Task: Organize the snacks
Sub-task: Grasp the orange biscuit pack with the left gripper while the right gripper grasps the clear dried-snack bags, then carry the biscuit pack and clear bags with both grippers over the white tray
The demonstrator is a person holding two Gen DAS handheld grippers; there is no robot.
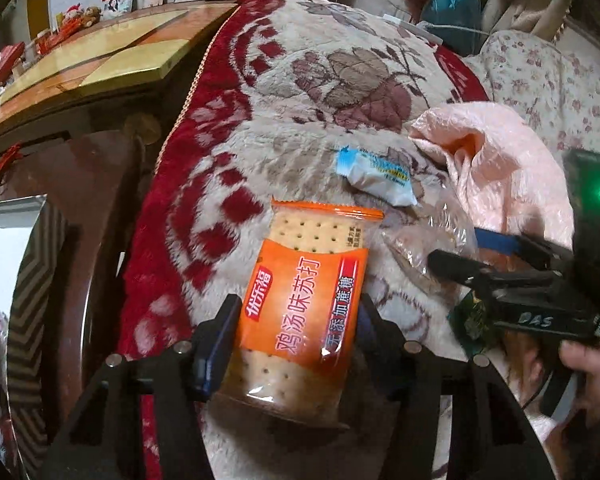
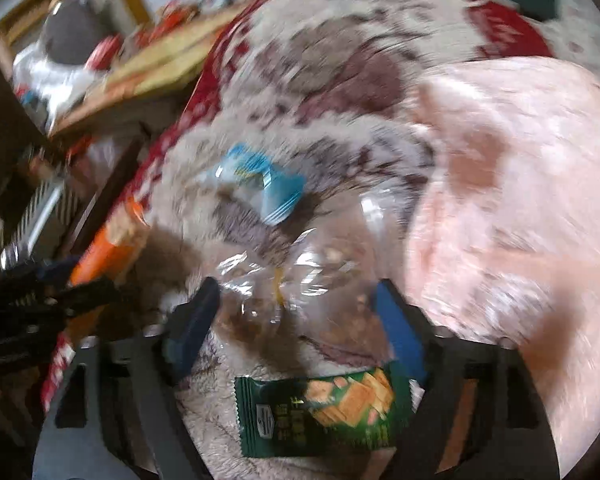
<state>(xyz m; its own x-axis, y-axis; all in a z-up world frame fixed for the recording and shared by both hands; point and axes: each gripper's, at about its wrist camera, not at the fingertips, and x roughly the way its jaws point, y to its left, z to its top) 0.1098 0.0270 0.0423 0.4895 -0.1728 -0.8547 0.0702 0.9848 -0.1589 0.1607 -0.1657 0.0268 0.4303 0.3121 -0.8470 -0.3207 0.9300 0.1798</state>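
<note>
Clamping an orange cracker packet [image 1: 300,312] between its two fingers, the left gripper [image 1: 296,320] has its jaws closed to the packet's width, one blue pad pressing each long edge. The packet stands lengthwise along the fingers, its far end reaching past the fingertips and its near end sitting back between the finger bases. Ahead of that far end and a little to the right, a small blue-and-white wrapped snack [image 1: 376,176] lies on the floral blanket [image 1: 300,92], apart from the packet. Right of the left gripper's fingertips, a clear plastic bag [image 1: 424,244] rests on the blanket just beside the orange packet, and a pink bag [image 1: 496,164] is bunched up beyond it.

The right gripper [image 2: 296,316] shows in the left wrist view as a black tool with its fingers reaching into the clear bag from the right. Its own view is badly blurred: the clear plastic bag [image 2: 300,272] lies between and just ahead of its blue-padded fingers [image 2: 400,328], which stand well apart, but I cannot tell whether they press the film or merely flank it. A green cracker packet [image 2: 320,412] lies close beneath the tool, back between the finger bases. The blue-and-white snack [image 2: 264,184] sits ahead of the fingertips, slightly left, and the orange packet [image 2: 108,248] is off to the left with the other tool.
</note>
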